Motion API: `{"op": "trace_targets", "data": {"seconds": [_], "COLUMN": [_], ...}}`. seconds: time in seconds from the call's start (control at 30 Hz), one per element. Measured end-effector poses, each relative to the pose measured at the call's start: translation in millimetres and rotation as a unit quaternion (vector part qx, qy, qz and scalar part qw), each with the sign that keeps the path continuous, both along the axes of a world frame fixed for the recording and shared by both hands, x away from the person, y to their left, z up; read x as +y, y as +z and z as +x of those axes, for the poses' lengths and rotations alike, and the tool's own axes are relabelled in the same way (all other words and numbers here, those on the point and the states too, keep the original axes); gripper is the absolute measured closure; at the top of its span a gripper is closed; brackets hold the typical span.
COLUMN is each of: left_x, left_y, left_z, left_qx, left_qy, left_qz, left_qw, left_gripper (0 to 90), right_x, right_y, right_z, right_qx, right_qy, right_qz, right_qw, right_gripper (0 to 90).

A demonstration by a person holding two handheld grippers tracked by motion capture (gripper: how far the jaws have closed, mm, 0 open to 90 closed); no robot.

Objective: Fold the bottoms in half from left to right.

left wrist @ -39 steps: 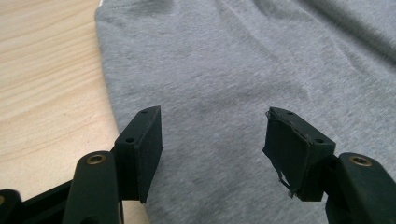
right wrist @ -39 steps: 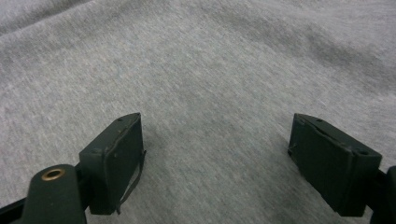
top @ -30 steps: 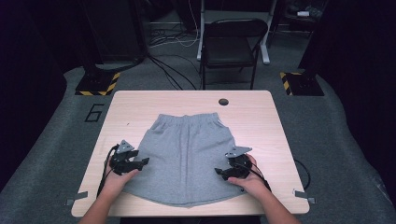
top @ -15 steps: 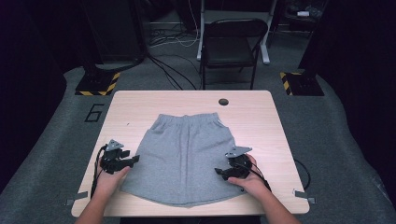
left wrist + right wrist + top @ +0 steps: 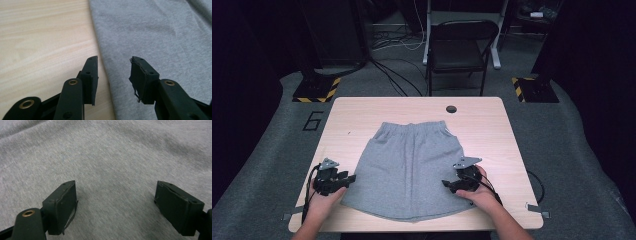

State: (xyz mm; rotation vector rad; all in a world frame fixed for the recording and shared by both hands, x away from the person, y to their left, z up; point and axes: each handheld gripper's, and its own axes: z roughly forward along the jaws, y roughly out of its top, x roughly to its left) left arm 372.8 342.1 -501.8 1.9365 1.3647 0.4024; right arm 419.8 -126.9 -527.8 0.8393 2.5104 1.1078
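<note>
On the wooden desk (image 5: pixel 362 115) a pair of grey shorts (image 5: pixel 409 165) lay spread flat, waistband away from the person, while the right gripper (image 5: pixel 452 184) hovered released over its right side and the left gripper (image 5: pixel 350 177), fingers (image 5: pixel 91 75) parted, straddled its left edge.

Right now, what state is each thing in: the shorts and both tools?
Grey shorts: spread flat on the table, waistband at the far end, not gripped.
Left tool: open, jaws either side of the shorts' edge, holding nothing.
Right tool: open wide over the fabric, holding nothing.
Folding chair: unfolded, unoccupied, beyond the table.
</note>
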Motion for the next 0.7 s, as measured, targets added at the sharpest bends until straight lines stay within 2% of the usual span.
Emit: {"op": "trace_targets", "data": {"seconds": [0.03,0.1,0.13,0.17,0.2,0.23,0.33,0.37,0.4,0.57,0.63,0.7], "left_x": [0.1,-1.4,-1.1,-2.6,-3.4,-5.5,-5.2,-6.9,-7.0,-12.3,-14.8,-16.5], "left_y": [-0.6,-3.0,-3.0,-5.5,-6.0,-9.4,-9.8,-11.6,-11.4,-12.2,-12.7,-11.8], "left_z": [0.7,2.6,2.9,3.6,3.7,4.5,4.8,4.6,4.5,2.6,1.7,1.5], "left_qx": [0.005,0.0,0.006,0.002,0.011,0.009,0.018,0.013,0.019,0.014,0.008,0.013], "left_qy": [0.003,0.013,0.007,0.004,-0.002,-0.004,-0.013,-0.008,-0.013,-0.014,-0.017,-0.027], "left_qz": [-0.007,-0.015,-0.008,-0.006,0.005,0.019,0.026,0.023,0.028,0.035,0.045,0.049], "left_qw": [1.0,0.9998,0.9999,1.0,0.9999,0.9998,0.9994,0.9996,0.9993,0.9992,0.9988,0.9984], "left_gripper": [58.5,58.9,59.1,59.1,59.5,60.3,61.2,61.7,62.0,68.2,74.8,81.0], "right_x": [0.0,0.0,0.0,0.1,0.0,0.0,-0.2,-0.3,-0.2,-0.4,-0.3,-0.3], "right_y": [-0.1,-0.1,0.0,0.0,0.0,0.0,0.0,0.2,0.1,0.2,0.2,0.1], "right_z": [0.0,0.0,0.0,0.0,0.0,0.0,0.5,0.5,0.5,0.6,0.6,0.6], "right_qx": [-0.001,-0.001,0.0,0.0,0.0,0.0,-0.003,-0.001,-0.002,-0.002,-0.002,-0.002], "right_qy": [0.0,0.0,0.0,0.0,0.0,0.0,0.002,0.003,0.002,0.003,0.003,0.003], "right_qz": [0.0,0.0,0.0,0.0,0.0,0.001,-0.001,-0.002,-0.001,-0.002,-0.002,-0.001], "right_qw": [1.0,1.0,1.0,1.0,1.0,1.0,1.0,1.0,1.0,1.0,1.0,1.0], "right_gripper": [17.3,17.3,17.3,17.3,17.3,17.3,17.3,17.3,17.3,17.3,17.3,17.3]}}
